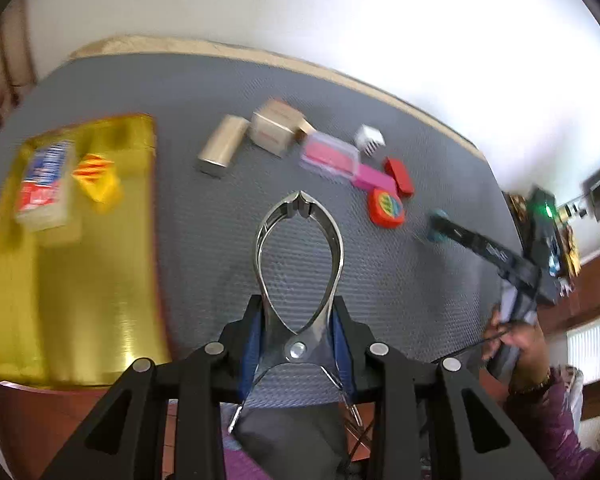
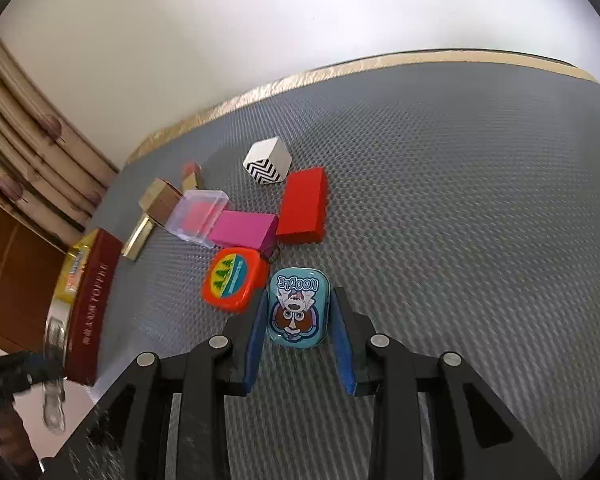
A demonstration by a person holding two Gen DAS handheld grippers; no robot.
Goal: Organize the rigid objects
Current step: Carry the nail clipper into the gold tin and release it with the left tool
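The worktop (image 2: 460,200) wears a grey, dimpled mat with a pale, rough edge. The right gripper (image 2: 298,316) slants steeply down, its blue pads closed on the sides of a small teal tin (image 2: 298,312), glossy and round-cornered, lying flat on the mat. Just beside it sits an orange tin (image 2: 234,280) of much the same shape. Beyond lie a pink block (image 2: 244,230), a red block (image 2: 304,206), a clear plastic box (image 2: 200,216) and a white cube (image 2: 268,160) with black zigzags, close together.

The left gripper (image 1: 298,332) also tilts down, above the mat, its jaws nearly closed on the pivot of a shiny steel nutcracker (image 1: 300,264) whose curved arms meet at the tip. To its left lies a gold tray (image 1: 100,300), smooth and reflective, holding a card pack (image 1: 44,180). A hand (image 1: 520,344) grips the right tool's handle.
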